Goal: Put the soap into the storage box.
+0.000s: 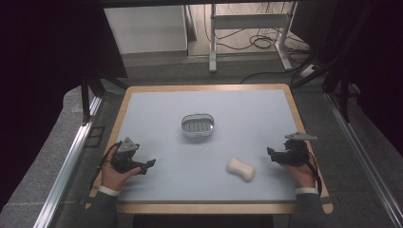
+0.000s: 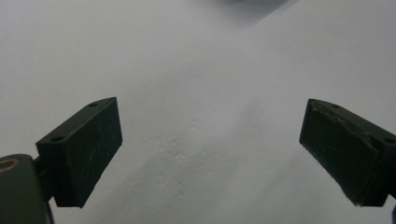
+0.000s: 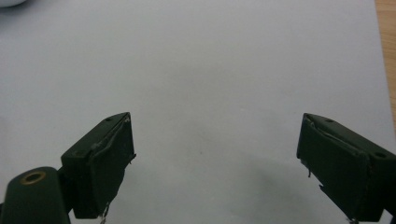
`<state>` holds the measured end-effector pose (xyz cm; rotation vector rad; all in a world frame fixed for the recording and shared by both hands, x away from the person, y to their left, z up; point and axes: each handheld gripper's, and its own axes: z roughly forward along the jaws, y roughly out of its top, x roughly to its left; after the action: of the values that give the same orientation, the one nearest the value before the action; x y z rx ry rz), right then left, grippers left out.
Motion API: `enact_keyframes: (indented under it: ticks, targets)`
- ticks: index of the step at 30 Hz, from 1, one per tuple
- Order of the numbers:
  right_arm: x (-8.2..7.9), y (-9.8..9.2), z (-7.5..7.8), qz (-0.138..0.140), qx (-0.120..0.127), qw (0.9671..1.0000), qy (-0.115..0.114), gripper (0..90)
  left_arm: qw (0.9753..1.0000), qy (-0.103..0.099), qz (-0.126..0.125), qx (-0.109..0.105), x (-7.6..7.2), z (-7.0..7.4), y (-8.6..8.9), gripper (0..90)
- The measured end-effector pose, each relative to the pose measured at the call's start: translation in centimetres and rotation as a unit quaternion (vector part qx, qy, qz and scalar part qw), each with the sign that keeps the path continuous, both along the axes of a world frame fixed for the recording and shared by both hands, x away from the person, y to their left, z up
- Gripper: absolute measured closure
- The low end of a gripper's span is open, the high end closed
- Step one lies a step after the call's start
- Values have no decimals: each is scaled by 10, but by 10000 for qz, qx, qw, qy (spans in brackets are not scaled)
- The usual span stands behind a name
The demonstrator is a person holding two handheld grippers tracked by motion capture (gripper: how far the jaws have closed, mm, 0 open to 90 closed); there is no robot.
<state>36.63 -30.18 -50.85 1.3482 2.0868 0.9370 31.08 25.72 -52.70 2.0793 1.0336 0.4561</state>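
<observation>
The left gripper (image 1: pixel 151 164) is resting low over the counter (image 1: pixel 157 107), its jaws spread wide and holding nothing. The right gripper (image 1: pixel 270 153) is likewise gaping wide and empty. The white soap bar (image 1: pixel 241 169) is lying near the right gripper, just ahead of its jaws, apart from them. The soap dish (image 1: pixel 198 125) is sitting farther off, between both grippers.
</observation>
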Motion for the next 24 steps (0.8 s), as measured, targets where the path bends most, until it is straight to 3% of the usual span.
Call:
enact_keyframes:
  ticks: [11, 24]
  targets:
    - [-4, 2, 6, -66, -62, 10000, -32, 111, 10000, -10, -12, -48, -1, 2, 2, 62]
    - [-8, 0, 7, -122, -239, 9996, -11, 97, 10000, 35, -84, 42, 2, 1, -2, 59]
